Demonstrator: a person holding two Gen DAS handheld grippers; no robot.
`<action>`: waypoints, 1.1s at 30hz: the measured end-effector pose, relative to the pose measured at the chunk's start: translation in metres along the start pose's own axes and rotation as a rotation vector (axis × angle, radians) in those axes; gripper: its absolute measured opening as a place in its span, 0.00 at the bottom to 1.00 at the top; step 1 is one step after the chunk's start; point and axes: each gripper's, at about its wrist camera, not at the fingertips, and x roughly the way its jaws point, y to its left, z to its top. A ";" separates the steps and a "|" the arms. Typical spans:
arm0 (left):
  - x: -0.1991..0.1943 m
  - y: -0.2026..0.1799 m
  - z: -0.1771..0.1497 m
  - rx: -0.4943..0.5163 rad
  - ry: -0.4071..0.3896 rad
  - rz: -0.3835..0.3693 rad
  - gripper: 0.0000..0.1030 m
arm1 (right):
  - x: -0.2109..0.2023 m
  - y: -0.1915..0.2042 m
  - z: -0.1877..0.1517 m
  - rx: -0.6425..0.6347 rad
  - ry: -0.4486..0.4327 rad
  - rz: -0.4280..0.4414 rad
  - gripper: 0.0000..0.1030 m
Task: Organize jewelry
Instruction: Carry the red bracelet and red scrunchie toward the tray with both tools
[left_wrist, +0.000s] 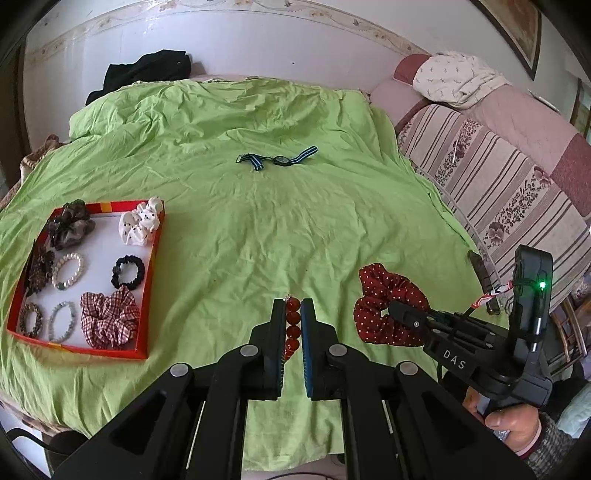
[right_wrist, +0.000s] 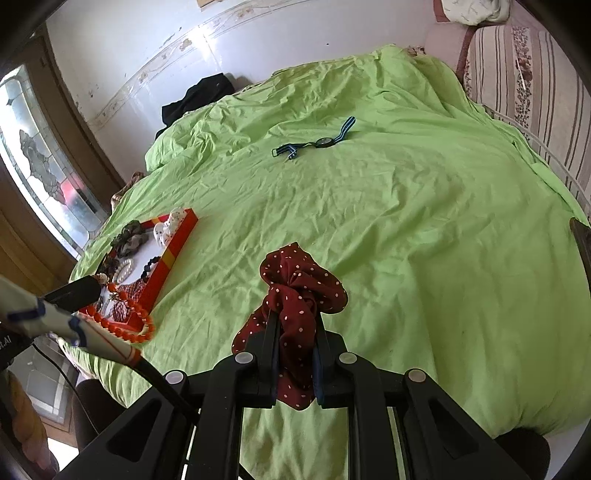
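My left gripper (left_wrist: 293, 306) is shut on a red bead bracelet (left_wrist: 291, 328), held above the green bedspread; the same red bead bracelet (right_wrist: 125, 325) dangles from the left gripper (right_wrist: 98, 286) in the right wrist view. My right gripper (right_wrist: 295, 317) is shut on a dark red polka-dot scrunchie (right_wrist: 299, 291), lifted off the bed. That scrunchie (left_wrist: 384, 306) hangs right of the left gripper, with the right gripper (left_wrist: 397, 310) on it. A red-rimmed tray (left_wrist: 146, 314) at the left holds several scrunchies and bracelets. A blue striped watch (left_wrist: 280, 159) lies far out on the bed.
The green bedspread (left_wrist: 258, 229) covers the whole bed. A striped floral headboard cushion (left_wrist: 498, 184) lines the right side. Black clothing (left_wrist: 147, 72) lies at the far left corner by the wall. A hand (left_wrist: 506, 421) holds the right gripper's handle.
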 end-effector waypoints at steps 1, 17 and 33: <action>0.000 0.001 -0.001 0.000 0.001 0.001 0.07 | 0.000 0.001 -0.001 -0.004 0.001 -0.003 0.15; -0.016 0.031 0.002 -0.042 -0.040 0.051 0.07 | 0.008 0.018 -0.002 -0.026 0.020 0.006 0.15; -0.062 0.128 0.032 -0.176 -0.069 0.104 0.07 | 0.021 0.035 0.001 -0.076 0.033 0.060 0.15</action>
